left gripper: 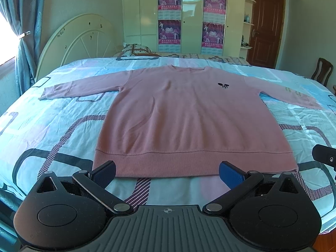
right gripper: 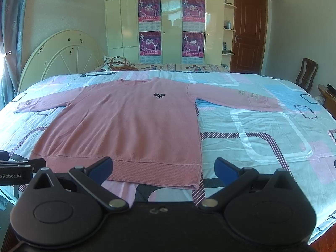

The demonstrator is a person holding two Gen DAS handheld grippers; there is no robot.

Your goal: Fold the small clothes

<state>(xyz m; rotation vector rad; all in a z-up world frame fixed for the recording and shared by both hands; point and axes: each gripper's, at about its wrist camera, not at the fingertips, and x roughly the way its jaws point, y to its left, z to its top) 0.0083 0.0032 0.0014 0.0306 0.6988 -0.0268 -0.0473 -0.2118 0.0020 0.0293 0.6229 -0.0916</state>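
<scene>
Pink sweater (left gripper: pixel 189 115) flat on bed (left gripper: pixel 52 126).
Left tongs (left gripper: pixel 167 173), right tongs (right gripper: pixel 163 169) wide open, empty, at 6 o'clock; pillow (right gripper: pixel 117 63), wardrobe (right gripper: pixel 172 21) at 12.

Daylight enters from a window behind the curtain (left gripper: pixel 23 42) at the left, blown out to white at that edge in both views; it leaves the room bright with a cool, greenish cast, and glare streaks the glossy wardrobe doors (left gripper: pixel 189 16). Shadows are soft and shallow, a thin dark line under the hem of the pink sweater (left gripper: pixel 189 113); fisheye distortion bows the bed (right gripper: pixel 262 138) and walls, corners vignette to black, and focus is fairly sharp throughout.
</scene>
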